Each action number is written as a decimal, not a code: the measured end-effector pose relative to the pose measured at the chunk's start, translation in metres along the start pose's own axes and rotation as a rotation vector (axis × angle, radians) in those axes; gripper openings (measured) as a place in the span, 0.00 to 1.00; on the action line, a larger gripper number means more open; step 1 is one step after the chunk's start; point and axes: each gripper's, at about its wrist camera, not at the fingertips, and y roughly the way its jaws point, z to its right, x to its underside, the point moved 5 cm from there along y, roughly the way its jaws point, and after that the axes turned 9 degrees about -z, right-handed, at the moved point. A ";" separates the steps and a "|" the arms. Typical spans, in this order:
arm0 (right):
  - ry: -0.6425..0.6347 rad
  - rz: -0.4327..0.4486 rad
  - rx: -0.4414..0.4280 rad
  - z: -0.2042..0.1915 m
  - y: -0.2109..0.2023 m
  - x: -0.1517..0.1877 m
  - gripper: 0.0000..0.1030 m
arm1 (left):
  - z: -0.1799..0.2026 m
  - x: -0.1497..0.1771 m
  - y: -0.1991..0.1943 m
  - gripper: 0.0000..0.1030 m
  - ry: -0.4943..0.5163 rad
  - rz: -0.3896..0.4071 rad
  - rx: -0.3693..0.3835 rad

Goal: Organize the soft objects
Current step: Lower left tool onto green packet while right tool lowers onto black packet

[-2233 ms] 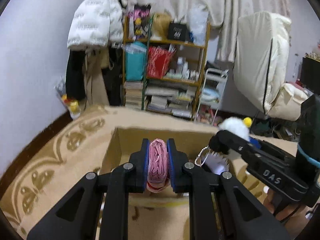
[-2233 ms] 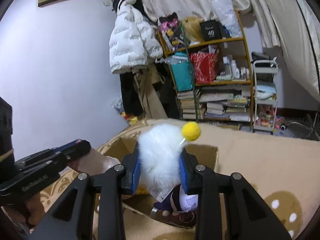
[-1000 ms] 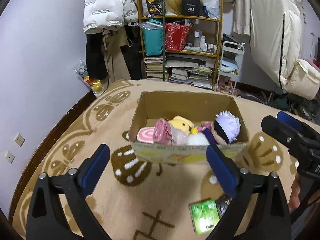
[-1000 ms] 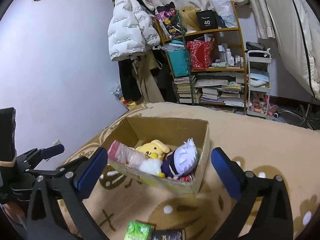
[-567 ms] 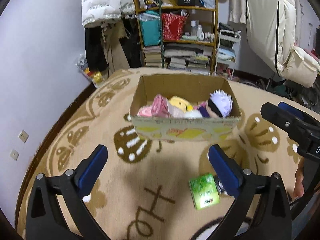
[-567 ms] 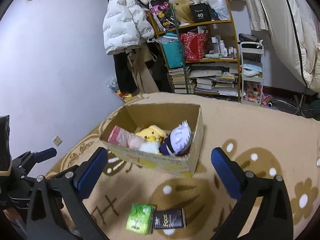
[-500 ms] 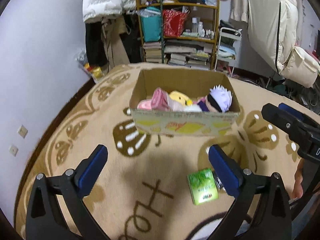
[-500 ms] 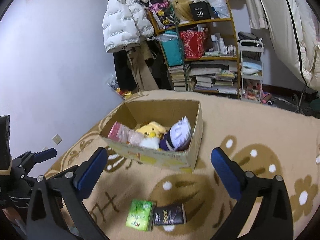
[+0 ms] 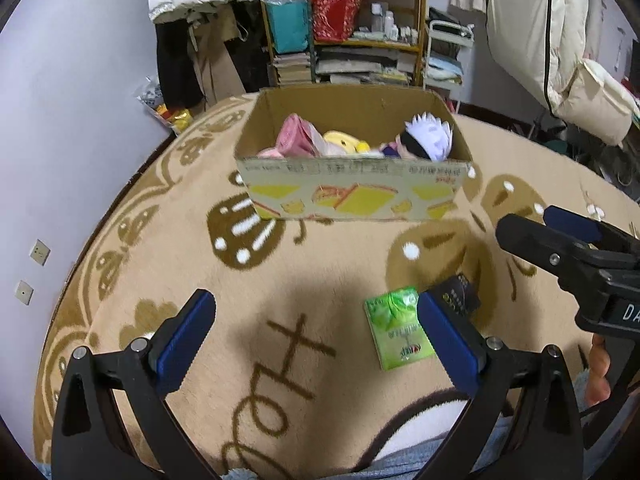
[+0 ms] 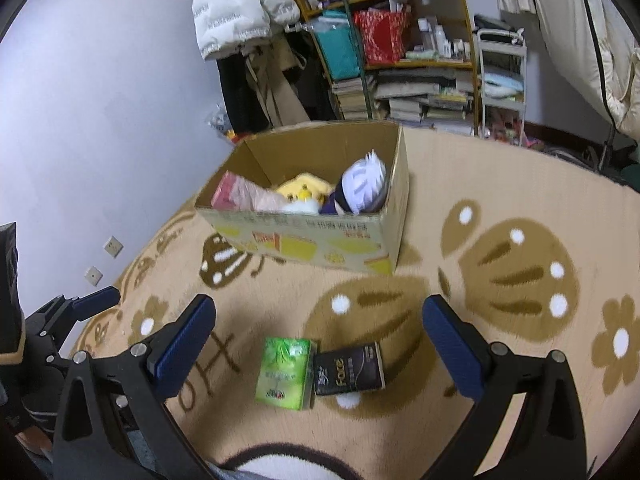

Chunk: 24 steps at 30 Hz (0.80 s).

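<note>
Now L gripper (image 9: 312, 328) & R gripper (image 10: 316, 332) fingers spread wide, seemingly touching nothing.

You have a tan patterned rug (image 10: 500, 184) carrying a cardboard box (image 10: 320, 242) of soft toys, with a green tissue pack (image 10: 285, 374) touching a black tissue pack (image 10: 349, 369) well apart from it.

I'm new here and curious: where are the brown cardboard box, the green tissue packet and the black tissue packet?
Brown cardboard box (image 10: 304, 236), right wrist view, printed front wall.
Green tissue packet (image 10: 285, 372), right wrist view, middle of its top face.
Black tissue packet (image 10: 349, 368), right wrist view, its lettered face.
</note>
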 end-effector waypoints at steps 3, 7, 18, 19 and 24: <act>0.010 -0.041 0.009 0.003 0.012 0.005 1.00 | 0.005 0.003 0.009 0.97 0.011 -0.012 0.007; 0.026 -0.108 0.010 0.010 0.032 0.009 1.00 | 0.014 0.006 0.027 0.97 0.022 -0.028 0.031; 0.099 -0.233 0.017 0.028 0.073 0.018 1.00 | 0.040 0.013 0.057 0.97 0.062 -0.089 0.090; 0.105 -0.240 0.015 0.028 0.076 0.019 1.00 | 0.041 0.013 0.059 0.97 0.063 -0.094 0.092; 0.127 -0.282 0.009 0.031 0.093 0.021 1.00 | 0.045 0.014 0.071 0.97 0.055 -0.124 0.096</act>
